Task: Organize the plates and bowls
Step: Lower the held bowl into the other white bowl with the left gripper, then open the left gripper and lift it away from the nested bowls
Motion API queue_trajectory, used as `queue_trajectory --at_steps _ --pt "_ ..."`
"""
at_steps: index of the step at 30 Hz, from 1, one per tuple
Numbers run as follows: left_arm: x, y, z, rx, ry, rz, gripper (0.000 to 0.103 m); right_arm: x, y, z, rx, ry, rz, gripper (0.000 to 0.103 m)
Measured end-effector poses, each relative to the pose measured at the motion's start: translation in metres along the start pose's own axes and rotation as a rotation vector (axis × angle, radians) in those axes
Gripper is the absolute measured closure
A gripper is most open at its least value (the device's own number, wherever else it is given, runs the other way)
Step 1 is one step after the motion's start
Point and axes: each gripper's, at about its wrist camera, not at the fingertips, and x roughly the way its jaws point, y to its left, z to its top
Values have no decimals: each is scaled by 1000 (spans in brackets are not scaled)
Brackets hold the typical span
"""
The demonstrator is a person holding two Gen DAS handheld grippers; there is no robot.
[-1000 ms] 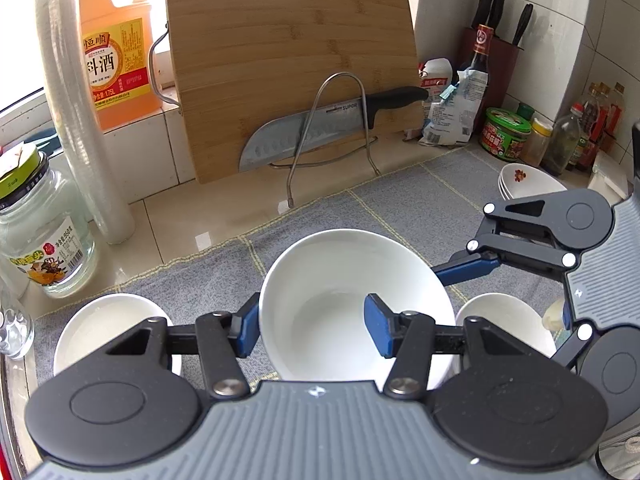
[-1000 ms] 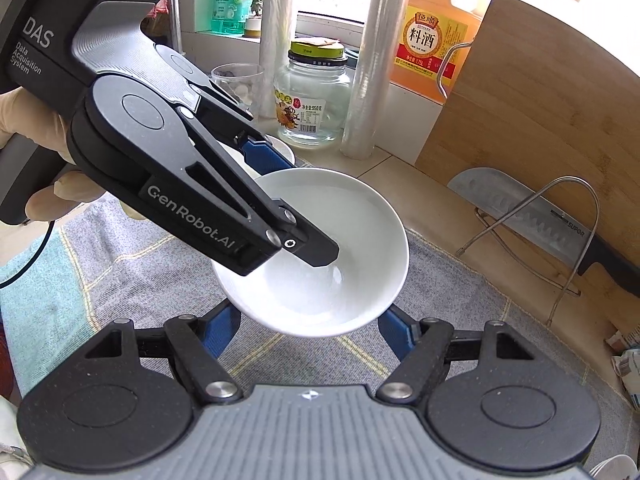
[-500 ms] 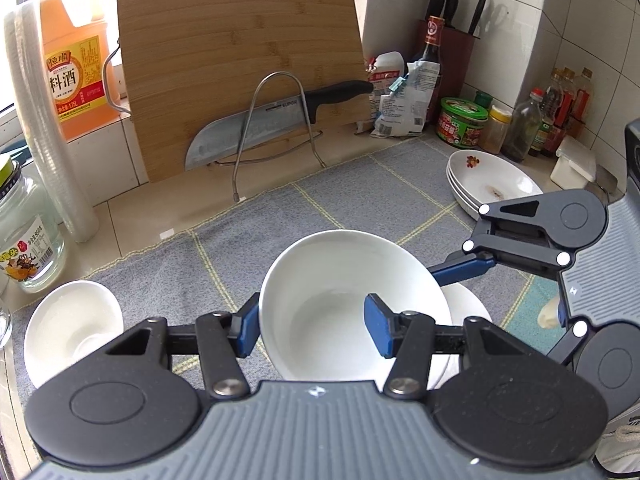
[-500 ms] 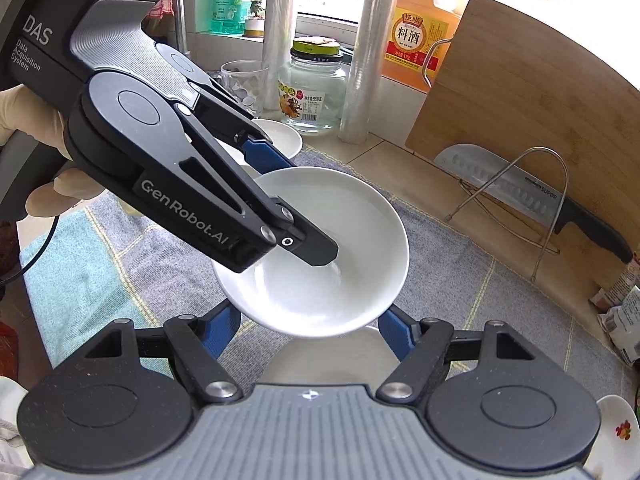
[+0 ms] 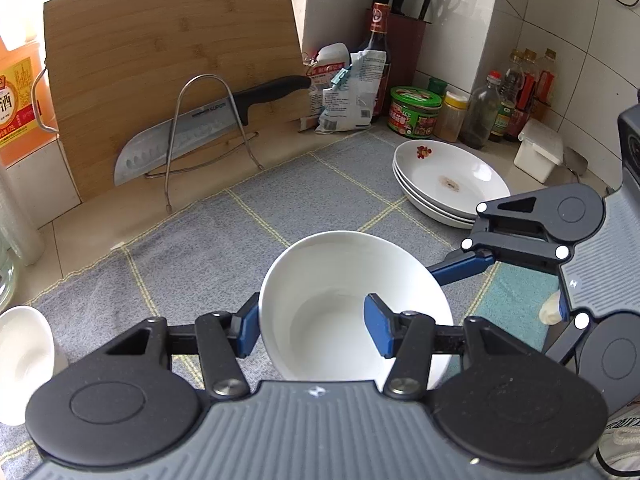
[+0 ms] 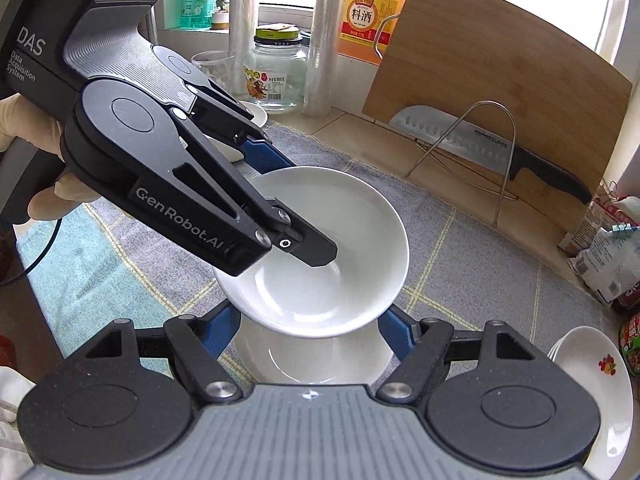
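1. My left gripper is clamped on the rim of the white bowl, one pad inside the wall and one outside. The bowl hangs tilted above the grey mat.
2. My right gripper sits low under the same bowl with its blue fingers on either side of the base. They look closed against it, though the contact itself is hidden by the bowl.
3. Directly beneath the carried bowl, a second white bowl rests on the mat, so I judge the stacking spot is right below.
4. Handling: glazed ceramic, rigid, smooth and slippery, and it will chip if it knocks the lower one. It looks fairly light for its size. The rim pinch is the surest hold, with the base as support, and I would lower it level.
5. Count of bowls: three in view, namely the carried one, the one under it, and a small white bowl at the mat's left edge.
6. Count of plates: one stack of shallow plates near the back right corner. It looks like three, with a flower print on the top one.
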Motion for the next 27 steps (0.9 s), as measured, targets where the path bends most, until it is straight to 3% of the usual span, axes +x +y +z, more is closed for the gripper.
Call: queue_trajectory --at_steps 27 --pt "20 -8 -13 -20 40 -26 50 6 -10 -13 53 83 45 23"
